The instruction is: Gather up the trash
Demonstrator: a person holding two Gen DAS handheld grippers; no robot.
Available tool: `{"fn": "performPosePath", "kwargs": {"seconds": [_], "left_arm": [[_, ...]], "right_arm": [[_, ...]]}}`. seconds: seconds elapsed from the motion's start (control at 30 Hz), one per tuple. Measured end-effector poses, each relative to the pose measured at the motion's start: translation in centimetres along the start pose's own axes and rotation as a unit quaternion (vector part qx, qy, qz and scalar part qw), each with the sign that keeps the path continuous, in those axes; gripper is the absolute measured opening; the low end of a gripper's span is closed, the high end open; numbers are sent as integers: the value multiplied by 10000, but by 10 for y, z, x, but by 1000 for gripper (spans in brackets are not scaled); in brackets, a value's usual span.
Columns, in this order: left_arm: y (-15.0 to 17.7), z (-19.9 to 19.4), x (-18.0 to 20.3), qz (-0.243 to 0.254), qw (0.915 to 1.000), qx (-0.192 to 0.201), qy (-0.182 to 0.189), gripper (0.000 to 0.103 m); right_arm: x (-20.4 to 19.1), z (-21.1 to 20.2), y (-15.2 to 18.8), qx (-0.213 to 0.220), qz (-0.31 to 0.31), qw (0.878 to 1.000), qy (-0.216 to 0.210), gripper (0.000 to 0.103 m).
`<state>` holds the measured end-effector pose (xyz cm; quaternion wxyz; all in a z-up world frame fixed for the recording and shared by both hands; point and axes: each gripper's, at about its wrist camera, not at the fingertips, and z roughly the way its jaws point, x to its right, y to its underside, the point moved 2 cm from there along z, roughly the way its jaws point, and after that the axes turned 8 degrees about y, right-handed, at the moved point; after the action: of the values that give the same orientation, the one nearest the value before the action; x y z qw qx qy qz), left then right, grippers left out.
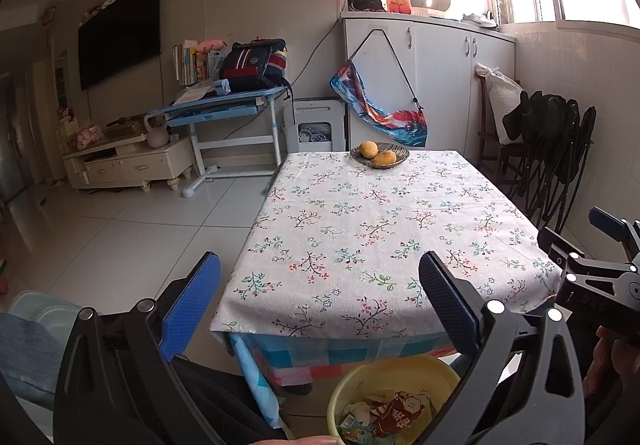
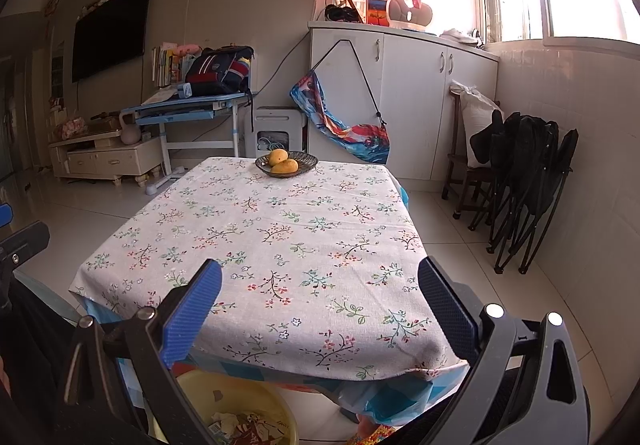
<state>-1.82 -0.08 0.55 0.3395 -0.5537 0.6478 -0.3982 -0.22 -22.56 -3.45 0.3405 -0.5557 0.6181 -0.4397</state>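
We hold both tools level at the near edge of the counter (image 1: 360, 229), and neither carries anything. The left tool (image 1: 320, 309) stands wide, its blue pads far apart at the lower part of the left view; the right tool (image 2: 320, 309) stands just as wide in its own view.

What matters is where the trash lies: below us, not ahead. The yellow bin (image 1: 384, 373) sits on the floor under the near edge of the counter, at the bottom centre of the left view and at the lower left of the right view (image 2: 240, 385). Crumpled wrappers (image 1: 400, 409) already lie inside it.

Ahead, the flowered cloth shows no litter that we can make out. Only a dish (image 1: 400, 153) with two yellow fruits (image 1: 376, 155) sits at the far end, upper centre of the frame, and that is not rubbish.

So we judge the collecting nearly or wholly done. If anything remains, the bin lies almost straight under the left tool and off to the left of the right one, so the left hand looks nearer to it.
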Motion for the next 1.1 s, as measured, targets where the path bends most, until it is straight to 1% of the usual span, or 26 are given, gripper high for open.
{"fn": "performPosePath", "kwargs": {"seconds": [1.1], "left_arm": [[-2, 0, 1, -9, 10000, 38, -4, 96]], "right_arm": [[-9, 0, 2, 5, -99, 9999, -33, 94]]}}
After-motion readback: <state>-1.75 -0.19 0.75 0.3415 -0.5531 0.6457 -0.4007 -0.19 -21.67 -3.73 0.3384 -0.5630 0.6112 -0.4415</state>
